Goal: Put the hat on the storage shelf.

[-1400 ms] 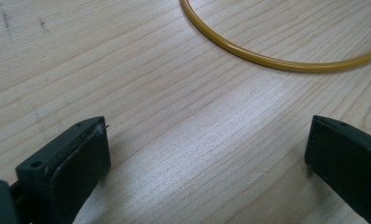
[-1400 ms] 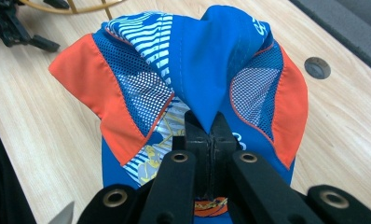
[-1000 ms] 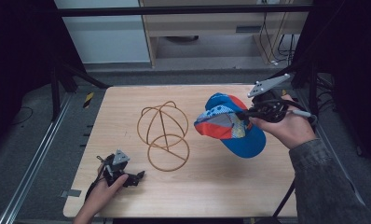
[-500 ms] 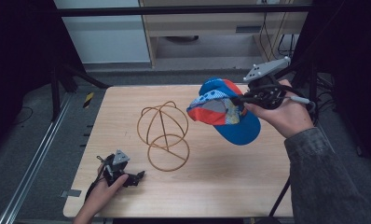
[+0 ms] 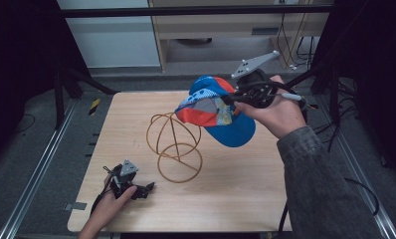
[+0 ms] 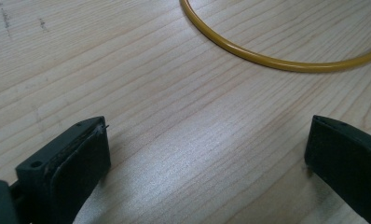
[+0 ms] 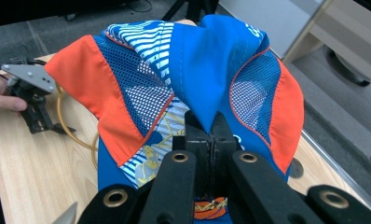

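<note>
1. While the left gripper (image 5: 145, 189) rests on the near left part of the table (image 5: 236, 199), its jaws stand wide apart with bare wood between them, just short of the stand's base ring (image 6: 277, 63).
2. The wire hat stand (image 5: 175, 147) sits mid-table, its domed top bare and nothing on it yet.
3. Farther back, the right gripper (image 5: 232, 99) is clamped tight on a fold of the blue and orange cap (image 5: 213, 112), holding it in the air just beside the dome, up and to the right.
4. Judging by this, the pickup is done; carrying the cap over the dome, lowering it and letting go remain.
</note>
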Motion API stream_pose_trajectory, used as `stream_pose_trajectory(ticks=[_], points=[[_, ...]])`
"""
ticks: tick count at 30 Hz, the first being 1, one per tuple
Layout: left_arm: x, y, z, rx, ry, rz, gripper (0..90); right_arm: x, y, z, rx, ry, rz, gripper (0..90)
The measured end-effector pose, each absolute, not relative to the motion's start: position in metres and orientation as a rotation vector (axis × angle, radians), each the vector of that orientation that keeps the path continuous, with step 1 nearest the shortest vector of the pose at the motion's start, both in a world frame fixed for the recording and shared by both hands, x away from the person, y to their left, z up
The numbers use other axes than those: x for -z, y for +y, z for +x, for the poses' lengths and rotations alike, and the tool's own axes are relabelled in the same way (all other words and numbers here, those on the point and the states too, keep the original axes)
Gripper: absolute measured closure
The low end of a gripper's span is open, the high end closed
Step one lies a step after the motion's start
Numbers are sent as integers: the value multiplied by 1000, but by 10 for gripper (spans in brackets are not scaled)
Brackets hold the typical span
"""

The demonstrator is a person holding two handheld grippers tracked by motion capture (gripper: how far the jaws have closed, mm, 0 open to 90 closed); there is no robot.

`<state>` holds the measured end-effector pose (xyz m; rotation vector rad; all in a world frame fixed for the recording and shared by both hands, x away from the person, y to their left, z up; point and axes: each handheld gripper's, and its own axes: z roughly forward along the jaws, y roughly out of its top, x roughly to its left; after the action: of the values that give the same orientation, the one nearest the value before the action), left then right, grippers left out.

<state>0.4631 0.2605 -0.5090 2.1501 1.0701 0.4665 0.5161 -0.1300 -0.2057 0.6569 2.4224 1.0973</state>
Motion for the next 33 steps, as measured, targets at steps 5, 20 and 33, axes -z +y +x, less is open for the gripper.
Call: stream_pose_trajectory(ticks=[5,20,33], points=[[509,261,463,-467,1068,2152,0,201,-111,520,-1104,2431,617,899],[509,261,463,-469,1069,2152,0,190,-60,533,-1101,2455,539,899],[509,260,463,-469,1070,2148,0,177,-46,532,-1119,2452,507,899]])
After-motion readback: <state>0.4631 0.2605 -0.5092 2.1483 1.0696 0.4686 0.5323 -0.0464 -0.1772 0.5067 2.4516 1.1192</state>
